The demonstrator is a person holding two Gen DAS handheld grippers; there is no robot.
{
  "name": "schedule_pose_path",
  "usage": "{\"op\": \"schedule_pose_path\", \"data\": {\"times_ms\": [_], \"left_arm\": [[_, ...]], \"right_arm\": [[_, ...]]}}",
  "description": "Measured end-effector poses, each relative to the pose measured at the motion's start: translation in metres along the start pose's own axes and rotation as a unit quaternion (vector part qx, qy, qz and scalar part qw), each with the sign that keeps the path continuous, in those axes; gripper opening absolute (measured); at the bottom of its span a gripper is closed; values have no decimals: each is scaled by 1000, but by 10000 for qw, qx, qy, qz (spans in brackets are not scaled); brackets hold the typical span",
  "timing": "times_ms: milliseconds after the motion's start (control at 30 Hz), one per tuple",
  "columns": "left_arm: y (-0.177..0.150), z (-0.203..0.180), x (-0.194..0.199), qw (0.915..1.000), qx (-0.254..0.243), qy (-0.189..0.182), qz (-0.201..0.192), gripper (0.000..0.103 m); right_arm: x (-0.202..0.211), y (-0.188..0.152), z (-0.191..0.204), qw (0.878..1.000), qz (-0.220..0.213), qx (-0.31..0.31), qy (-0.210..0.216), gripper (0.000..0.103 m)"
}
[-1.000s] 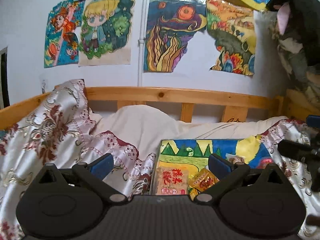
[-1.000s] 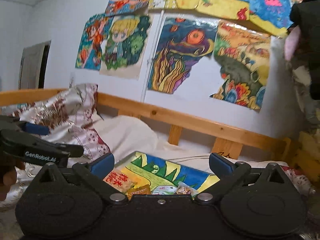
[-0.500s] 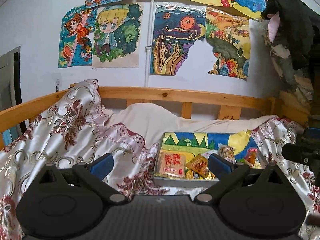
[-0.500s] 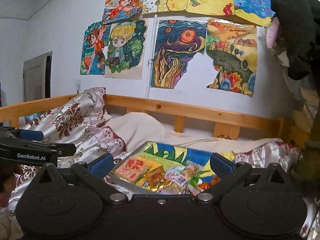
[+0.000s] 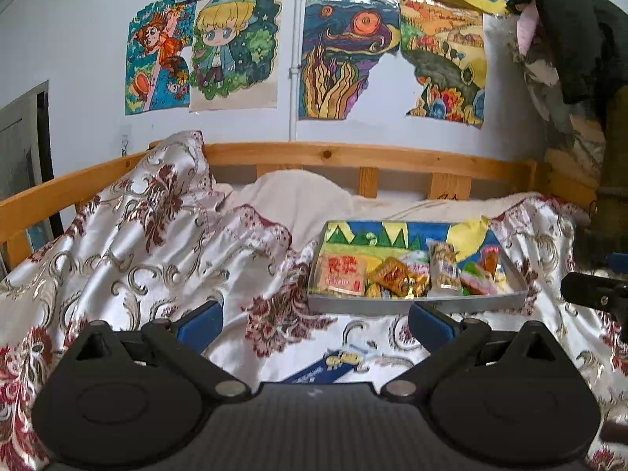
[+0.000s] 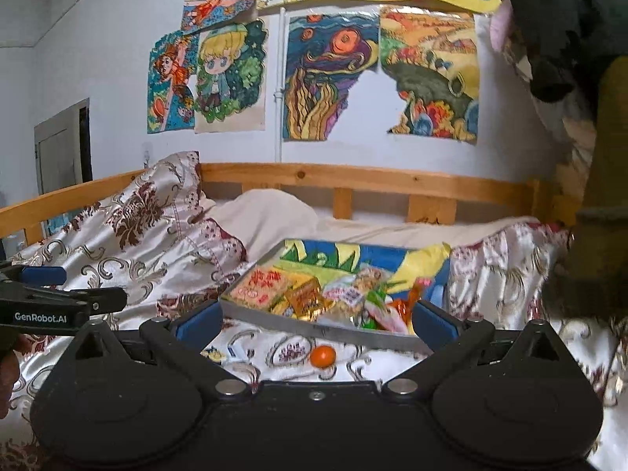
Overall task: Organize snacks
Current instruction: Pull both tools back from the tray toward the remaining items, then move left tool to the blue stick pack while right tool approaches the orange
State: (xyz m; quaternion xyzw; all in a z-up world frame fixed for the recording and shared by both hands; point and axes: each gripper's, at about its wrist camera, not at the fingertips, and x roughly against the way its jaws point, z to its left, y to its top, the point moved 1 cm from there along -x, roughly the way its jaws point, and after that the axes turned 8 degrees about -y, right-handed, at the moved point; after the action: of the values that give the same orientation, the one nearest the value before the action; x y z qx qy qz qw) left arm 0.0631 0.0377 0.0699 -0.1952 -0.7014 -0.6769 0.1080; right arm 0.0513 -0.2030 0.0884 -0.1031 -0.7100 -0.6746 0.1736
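Both grippers, left (image 5: 314,320) and right (image 6: 316,320), gape empty before the snack tray (image 5: 416,303) just ahead.

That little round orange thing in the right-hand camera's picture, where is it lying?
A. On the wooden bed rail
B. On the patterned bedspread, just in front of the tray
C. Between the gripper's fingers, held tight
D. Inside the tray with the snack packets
B. The small orange ball rests on the patterned bedspread just outside the near wall of the tray, and the right gripper stands open, holding nothing.
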Motion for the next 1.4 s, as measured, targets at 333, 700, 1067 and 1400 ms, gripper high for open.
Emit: {"op": "schedule_pose_path", "data": {"times_ms": [333,700,1067,1400], "left_arm": [[-18,3,-5,9996,-35,111,238,103],[-35,1,-19,9979,-146,114,621,103],[-38,3,-26,9970,-104,147,758,103],[-42,5,-31,9961,-67,140,871,103]], "right_arm": [[-6,-27,-4,9994,317,-145,-14,102],[-19,-47,2,9979,650,-60,46,102],[-27,-55,2,9970,763,-70,80,102],[-31,-60,3,9963,846,-89,109,102]]}}
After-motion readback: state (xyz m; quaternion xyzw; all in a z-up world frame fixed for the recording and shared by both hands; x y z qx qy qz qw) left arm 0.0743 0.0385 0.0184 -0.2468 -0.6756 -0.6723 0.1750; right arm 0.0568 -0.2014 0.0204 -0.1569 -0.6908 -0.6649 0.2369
